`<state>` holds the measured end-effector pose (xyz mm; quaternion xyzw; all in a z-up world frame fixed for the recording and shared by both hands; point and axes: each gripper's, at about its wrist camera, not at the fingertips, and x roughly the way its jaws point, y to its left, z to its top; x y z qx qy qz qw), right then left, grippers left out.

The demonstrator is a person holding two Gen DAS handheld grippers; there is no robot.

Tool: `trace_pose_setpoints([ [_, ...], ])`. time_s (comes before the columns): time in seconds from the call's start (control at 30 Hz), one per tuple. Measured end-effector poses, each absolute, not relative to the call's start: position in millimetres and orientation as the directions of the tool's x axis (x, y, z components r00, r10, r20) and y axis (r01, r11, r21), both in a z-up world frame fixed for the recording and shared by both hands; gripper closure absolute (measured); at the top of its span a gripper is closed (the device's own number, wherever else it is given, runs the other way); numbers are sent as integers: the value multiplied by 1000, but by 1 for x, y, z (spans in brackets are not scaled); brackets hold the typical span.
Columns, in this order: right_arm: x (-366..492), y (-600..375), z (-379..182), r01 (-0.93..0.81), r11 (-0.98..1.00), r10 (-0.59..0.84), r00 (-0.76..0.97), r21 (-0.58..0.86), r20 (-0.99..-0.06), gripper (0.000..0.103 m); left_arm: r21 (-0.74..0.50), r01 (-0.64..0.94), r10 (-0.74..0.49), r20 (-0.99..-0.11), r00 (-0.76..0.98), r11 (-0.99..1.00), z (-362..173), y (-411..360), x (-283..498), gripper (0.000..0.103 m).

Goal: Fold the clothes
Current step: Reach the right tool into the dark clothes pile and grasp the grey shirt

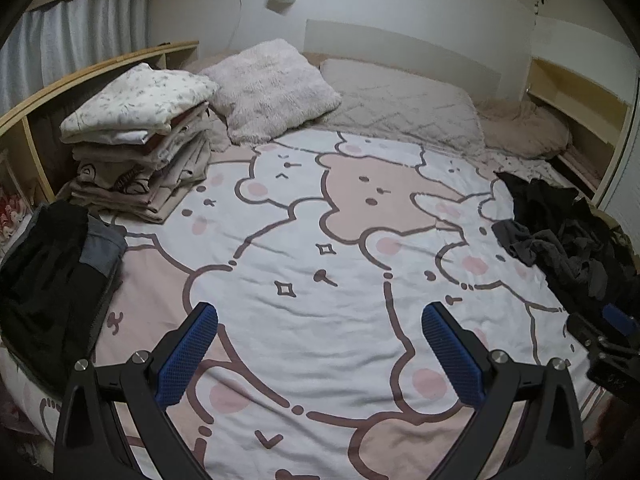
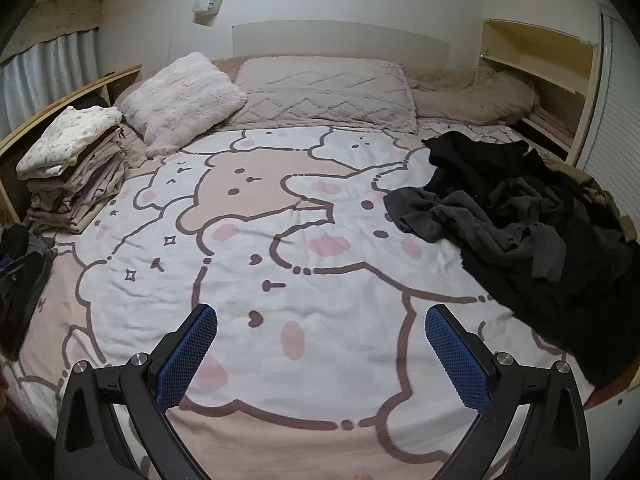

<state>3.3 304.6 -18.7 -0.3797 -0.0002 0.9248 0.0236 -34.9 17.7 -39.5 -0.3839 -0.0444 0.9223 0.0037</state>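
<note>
Hovering over the bed (image 1: 320,240), both held apart from any cloth: left gripper (image 1: 320,354) released, blue pads spread wide with only the cartoon-bear cover between them; right gripper (image 2: 320,354) likewise released and empty. Looks like the gap between 2 garments, judging by the bare middle of the cover and nothing held.

Lying crumpled at the right edge of the bed, the unfolded pile (image 2: 520,232) of black and grey clothes, a grey piece (image 2: 432,216) spilling toward the centre. Sitting at the left edge, a dark folded stack (image 1: 44,280) with a grey item on top. Resting further back on the left, beside the fluffy pillow (image 1: 272,88), a taller stack of light folded clothes (image 1: 140,144), floral piece uppermost. Well apart from all 3, both grippers.

Probably next: picking 1 garment from the unfolded pile. Calls for swinging the right gripper toward the grey piece, the nearest loose edge, pinching a single layer and not a tangled clump, then dragging it to the bare middle of the cover for spreading flat. Risk of lifting 2 tangled items together, given how knotted the heap appears. Likely needs the left gripper to catch a second corner before any fold.
</note>
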Motion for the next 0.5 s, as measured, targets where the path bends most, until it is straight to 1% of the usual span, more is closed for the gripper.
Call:
trace_pose_setpoints([
  [0.07, 2, 311, -15, -17, -999, 34, -711, -31, -703, 0, -116, 15, 74, -727, -683, -993, -42, 20, -40, 0],
  [0.13, -7, 315, -13, 22, -993, 66, -707, -115, -705, 0, -150, -1, 113, -738, -666, -989, -44, 21, -43, 0],
  [0.2, -18, 319, -17, 40, -961, 167, -706, -274, -688, 0, -146, -6, 113, -737, -666, -989, -45, 24, -45, 0],
  [0.27, -34, 328, -31, 63, -915, 246, -693, -397, -678, 0, -130, -9, 102, -737, -669, -991, -45, 26, -48, 0],
  [0.37, -62, 355, -62, 56, -857, 361, -644, -513, -674, 0, -119, -11, 96, -737, -670, -993, -47, 29, -52, 0],
  [0.5, -90, 382, -87, 32, -804, 447, -626, -594, -639, 0, -113, 1, 85, -743, -663, -994, -52, 31, -59, 0],
])
